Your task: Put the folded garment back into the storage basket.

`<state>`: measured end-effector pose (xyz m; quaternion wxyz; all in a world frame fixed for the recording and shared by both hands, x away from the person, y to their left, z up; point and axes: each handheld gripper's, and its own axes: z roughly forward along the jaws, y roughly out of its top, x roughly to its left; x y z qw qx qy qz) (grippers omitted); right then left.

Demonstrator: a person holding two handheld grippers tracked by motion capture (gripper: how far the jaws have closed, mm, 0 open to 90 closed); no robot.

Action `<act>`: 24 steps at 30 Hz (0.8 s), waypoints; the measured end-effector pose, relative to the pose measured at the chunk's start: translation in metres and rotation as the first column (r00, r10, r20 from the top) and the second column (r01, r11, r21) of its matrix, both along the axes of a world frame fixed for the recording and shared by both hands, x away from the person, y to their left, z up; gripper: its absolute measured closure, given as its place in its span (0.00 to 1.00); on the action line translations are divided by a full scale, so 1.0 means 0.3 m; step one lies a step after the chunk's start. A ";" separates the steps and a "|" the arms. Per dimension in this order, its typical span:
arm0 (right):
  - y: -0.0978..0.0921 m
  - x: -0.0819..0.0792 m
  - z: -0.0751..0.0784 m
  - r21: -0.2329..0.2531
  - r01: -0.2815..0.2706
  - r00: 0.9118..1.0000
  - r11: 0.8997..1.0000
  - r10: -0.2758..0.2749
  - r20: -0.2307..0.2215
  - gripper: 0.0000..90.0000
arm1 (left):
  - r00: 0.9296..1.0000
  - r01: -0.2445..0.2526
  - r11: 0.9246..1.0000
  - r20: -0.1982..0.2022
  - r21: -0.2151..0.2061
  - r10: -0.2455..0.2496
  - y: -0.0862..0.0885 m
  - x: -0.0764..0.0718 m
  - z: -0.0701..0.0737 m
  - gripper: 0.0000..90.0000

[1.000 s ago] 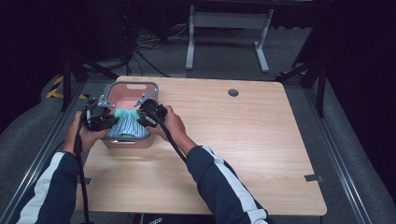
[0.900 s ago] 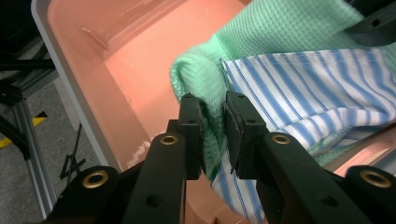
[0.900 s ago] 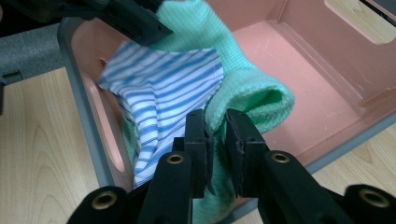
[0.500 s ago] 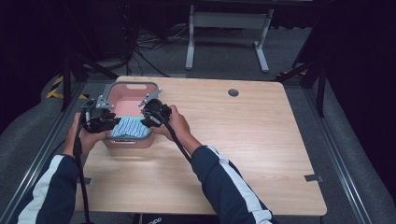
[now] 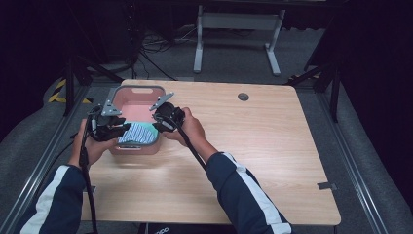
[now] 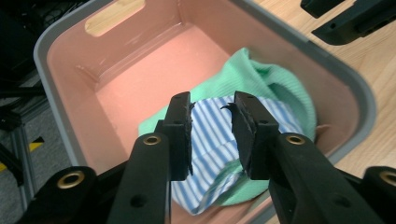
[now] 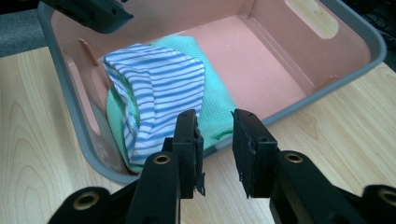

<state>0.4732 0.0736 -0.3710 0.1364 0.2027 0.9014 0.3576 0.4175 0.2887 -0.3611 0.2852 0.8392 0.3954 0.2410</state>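
Striped blue-white cloth lies on green cloth (crumpled) inside pink bin.

- A light wooden table is carrying everything, its grain running along its length; grey floor is showing around it.
- A pink bin with a grey rim is sitting directly on the tabletop near the far left corner, a handle slot cut into its far wall.
- A small dark round fitting is lying flush in the top near the far edge, right of the middle; it is looking like a cable port, though it is too small to tell.
- A small grey tab is sticking out at the table's right edge, near the front corner.
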 end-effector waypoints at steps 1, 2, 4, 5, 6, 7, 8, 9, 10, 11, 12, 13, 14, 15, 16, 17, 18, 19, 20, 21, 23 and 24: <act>-0.010 -0.003 0.007 0.001 -0.002 1.000 1.000 0.002 0.003 0.78 | 1.000 0.001 1.000 -0.002 -0.004 -0.001 -0.006 -0.008 0.006 0.73; -0.010 -0.003 0.007 0.001 -0.002 1.000 1.000 0.002 0.003 0.78 | 1.000 0.001 1.000 -0.002 -0.004 -0.001 -0.006 -0.008 0.006 0.72; -0.021 -0.010 0.014 -0.009 -0.003 1.000 1.000 0.003 0.015 0.78 | 1.000 0.006 1.000 0.010 -0.015 -0.005 -0.013 -0.020 0.011 0.70; -0.026 -0.014 0.016 -0.012 -0.007 1.000 1.000 0.007 0.017 0.78 | 1.000 0.008 1.000 0.013 -0.016 -0.007 -0.014 -0.023 0.013 0.70; -0.029 -0.016 0.017 -0.015 -0.008 1.000 1.000 0.008 0.019 0.77 | 1.000 0.009 1.000 0.026 -0.022 -0.009 -0.018 -0.028 0.013 0.70; -0.036 -0.020 0.020 -0.022 -0.012 1.000 1.000 0.013 0.026 0.77 | 1.000 0.010 1.000 0.021 -0.022 -0.010 -0.020 -0.032 0.015 0.69; -0.039 -0.022 0.022 -0.023 -0.014 1.000 1.000 0.015 0.027 0.78 | 1.000 0.010 1.000 0.024 -0.023 -0.009 -0.024 -0.037 0.018 0.69; -0.044 -0.027 0.024 -0.031 -0.017 0.999 0.999 0.018 0.031 0.78 | 0.999 0.014 1.000 0.033 -0.028 -0.013 -0.025 -0.038 0.017 0.69; -0.046 -0.030 0.024 -0.036 -0.019 0.999 0.999 0.020 0.033 0.78 | 0.999 0.017 0.999 0.036 -0.038 -0.015 -0.029 -0.043 0.018 0.69; -0.050 -0.034 0.025 -0.045 -0.022 0.999 0.999 0.024 0.040 0.78 | 0.999 0.025 0.999 0.037 -0.034 -0.024 -0.032 -0.046 0.020 0.69; -0.054 -0.037 0.027 -0.049 -0.023 0.999 0.999 0.026 0.042 0.78 | 0.999 0.028 0.999 0.041 -0.037 -0.026 -0.037 -0.050 0.020 0.68; -0.060 -0.039 0.029 -0.050 -0.027 0.999 0.998 0.029 0.041 0.77 | 0.999 0.030 0.999 0.037 -0.037 -0.029 -0.041 -0.054 0.023 0.68; -0.064 -0.043 0.031 -0.052 -0.026 0.999 0.998 0.029 0.041 0.77 | 0.998 0.040 0.998 0.042 -0.046 -0.038 -0.048 -0.058 0.023 0.68; -0.071 -0.046 0.033 -0.056 -0.028 0.998 0.998 0.031 0.048 0.77 | 0.998 0.043 0.998 0.047 -0.041 -0.041 -0.053 -0.062 0.024 0.68; -0.077 -0.050 0.034 -0.057 -0.027 0.998 0.998 0.030 0.048 0.77 | 0.998 0.048 0.998 0.049 -0.041 -0.046 -0.059 -0.066 0.024 0.67; -0.083 -0.053 0.035 -0.057 -0.032 0.998 0.998 0.034 0.047 0.77 | 0.997 0.054 0.998 0.050 -0.040 -0.052 -0.066 -0.072 0.024 0.68; -0.083 -0.053 0.035 -0.057 -0.032 0.998 0.998 0.034 0.047 0.77 | 0.997 0.054 0.998 0.050 -0.040 -0.052 -0.066 -0.072 0.024 0.67; -0.090 -0.056 0.036 -0.058 -0.030 0.998 0.998 0.033 0.049 0.77 | 0.997 0.061 0.997 0.051 -0.046 -0.059 -0.075 -0.079 0.023 0.67; -0.100 -0.059 0.035 -0.063 -0.034 0.998 0.997 0.038 0.048 0.76 | 0.996 0.069 0.997 0.058 -0.045 -0.066 -0.079 -0.081 0.022 0.67; -0.105 -0.061 0.035 -0.066 -0.032 0.998 0.997 0.035 0.048 0.76 | 0.995 0.078 0.996 0.060 -0.048 -0.075 -0.087 -0.086 0.021 0.66; -0.127 -0.067 0.034 -0.067 -0.034 0.999 0.997 0.037 0.040 0.75 | 0.995 0.087 0.995 0.062 -0.050 -0.084 -0.102 -0.094 0.019 0.66; -0.136 -0.069 0.033 -0.070 -0.031 0.998 0.997 0.034 0.046 0.75 | 0.994 0.090 0.994 0.059 -0.055 -0.087 -0.108 -0.098 0.018 0.65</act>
